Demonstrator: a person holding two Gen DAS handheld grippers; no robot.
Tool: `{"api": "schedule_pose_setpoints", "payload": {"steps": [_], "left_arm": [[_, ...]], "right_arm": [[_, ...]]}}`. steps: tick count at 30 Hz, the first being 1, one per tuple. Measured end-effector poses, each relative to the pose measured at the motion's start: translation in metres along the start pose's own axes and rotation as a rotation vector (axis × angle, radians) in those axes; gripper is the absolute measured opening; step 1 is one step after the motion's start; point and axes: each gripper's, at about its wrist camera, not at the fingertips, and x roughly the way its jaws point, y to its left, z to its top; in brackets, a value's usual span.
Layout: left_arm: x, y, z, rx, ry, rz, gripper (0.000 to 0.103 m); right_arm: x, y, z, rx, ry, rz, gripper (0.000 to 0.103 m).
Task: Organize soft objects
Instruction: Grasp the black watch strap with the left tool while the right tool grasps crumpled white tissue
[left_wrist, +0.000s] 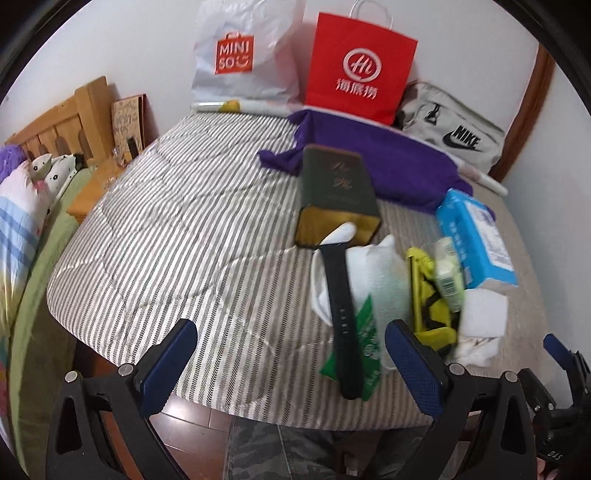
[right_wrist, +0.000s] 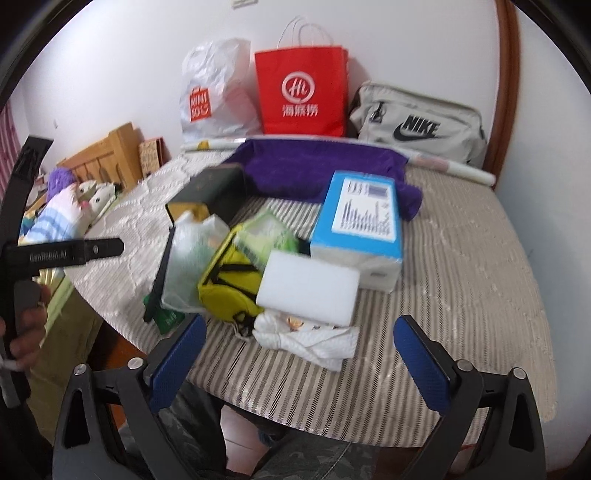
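Note:
A pile of items lies on the striped mattress (left_wrist: 166, 221). It holds a white sponge block (right_wrist: 310, 284), a crumpled white cloth (right_wrist: 314, 339), a yellow pouch (right_wrist: 229, 284), a green packet (right_wrist: 269, 236), a blue tissue pack (right_wrist: 358, 221), a clear plastic bag (right_wrist: 192, 254) and a black strap (left_wrist: 341, 314). A purple cloth (left_wrist: 369, 162) is spread behind a dark green box (left_wrist: 340, 192). My left gripper (left_wrist: 295, 365) hangs open at the mattress's near edge, left of the pile. Just before the white cloth, my right gripper (right_wrist: 301, 354) is open and holds nothing.
A red paper bag (left_wrist: 362, 70), a white Miniso bag (left_wrist: 243, 55) and a grey Nike bag (left_wrist: 454, 125) stand along the far wall. To the left are pillows (left_wrist: 22, 206) and a wooden headboard (left_wrist: 62, 122). The mattress's left half (left_wrist: 166, 221) is bare stripes. Camouflage trousers (left_wrist: 280, 450) are below.

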Motion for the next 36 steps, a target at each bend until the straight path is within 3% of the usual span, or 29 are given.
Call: {"api": "schedule_pose_setpoints", "payload": {"steps": [2,8,15,21,22,28,36], "left_arm": [[0.01,0.001,-0.001,0.003,0.025,-0.004,0.102],[0.033,0.0,-0.002,0.013,0.058,-0.019,0.102],[0.048,0.004,-0.001,0.006,0.057,-0.049,0.102],[0.059,0.009,0.0,-0.027,0.043,-0.114,0.102],[0.062,0.007,0.0,-0.023,0.044,-0.117,0.102],[0.072,-0.006,0.0,0.019,0.042,-0.109,0.102],[0.068,-0.014,-0.002,0.089,-0.004,-0.125,0.068]], "right_arm": [[0.011,-0.001,-0.007,-0.005,0.02,0.025,0.087],[0.04,-0.005,-0.025,0.016,0.049,0.065,0.077],[0.058,0.003,-0.028,-0.006,0.028,0.098,0.075],[0.076,0.006,-0.032,-0.002,0.018,0.078,0.054],[0.075,0.006,-0.032,-0.009,0.009,0.074,0.047],[0.072,0.007,-0.033,-0.069,0.009,0.05,0.034],[0.055,0.005,-0.034,-0.11,-0.012,0.045,0.027]]}}
